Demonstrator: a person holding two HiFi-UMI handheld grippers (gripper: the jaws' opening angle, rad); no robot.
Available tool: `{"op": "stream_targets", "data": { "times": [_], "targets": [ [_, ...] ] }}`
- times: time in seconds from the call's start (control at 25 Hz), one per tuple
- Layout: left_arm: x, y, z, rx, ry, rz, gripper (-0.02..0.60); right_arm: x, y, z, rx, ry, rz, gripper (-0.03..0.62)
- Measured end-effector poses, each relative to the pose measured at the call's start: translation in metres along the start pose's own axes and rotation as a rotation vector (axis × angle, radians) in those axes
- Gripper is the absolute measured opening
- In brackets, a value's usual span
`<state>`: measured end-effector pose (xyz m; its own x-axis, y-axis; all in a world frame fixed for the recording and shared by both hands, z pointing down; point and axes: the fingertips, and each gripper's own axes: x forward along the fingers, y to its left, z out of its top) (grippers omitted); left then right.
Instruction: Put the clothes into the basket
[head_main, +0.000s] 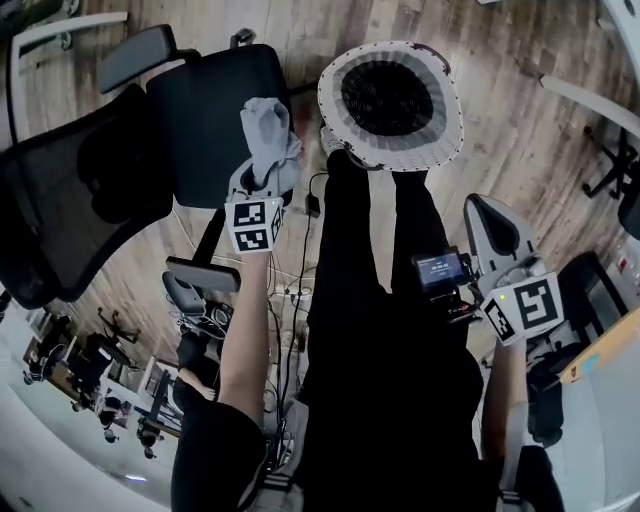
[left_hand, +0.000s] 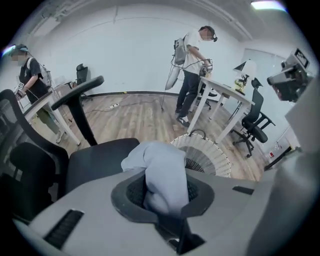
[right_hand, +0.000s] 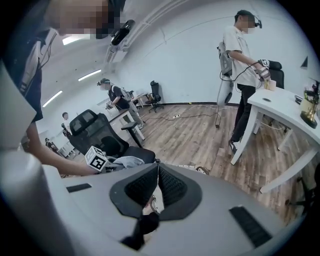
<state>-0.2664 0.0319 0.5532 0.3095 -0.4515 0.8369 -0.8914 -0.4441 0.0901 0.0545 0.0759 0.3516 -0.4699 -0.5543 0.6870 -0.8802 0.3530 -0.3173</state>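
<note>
Above the black chair seat (head_main: 205, 120), near its right edge, the left gripper (head_main: 266, 182) points steeply down with its fingers clenched on a grey cloth (head_main: 268, 132). The cloth bunches up between the fingers and spills over their tips, clear of the seat. In the left gripper view the cloth (left_hand: 161, 172) fills the gap between the pads.

Basket (head_main: 400, 155): white woven rim, dark inside, standing on the wood floor (head_main: 510, 95) just right of the chair. The cloth is beside it, not over its mouth. Contents of the basket cannot be made out.

Right gripper (head_main: 487, 212): held at the person's right side, well apart from the cloth and the basket. In its own view the fingers (right_hand: 172, 187) are closed tip to tip with nothing gripped.

Background: other people stand at white tables (left_hand: 225, 92) across the room
</note>
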Motion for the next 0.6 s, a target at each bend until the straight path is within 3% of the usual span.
{"op": "stream_targets", "data": {
  "times": [0.28, 0.6],
  "targets": [
    [0.002, -0.08, 0.05, 0.042, -0.055, -0.104, 0.086, -0.016, -0.027, -0.023, 0.036, -0.029, -0.011, 0.017],
    [0.055, -0.169, 0.075, 0.191, -0.025, -0.215, 0.086, -0.043, -0.065, -0.056, 0.102, -0.049, -0.027, 0.017]
  ]
}}
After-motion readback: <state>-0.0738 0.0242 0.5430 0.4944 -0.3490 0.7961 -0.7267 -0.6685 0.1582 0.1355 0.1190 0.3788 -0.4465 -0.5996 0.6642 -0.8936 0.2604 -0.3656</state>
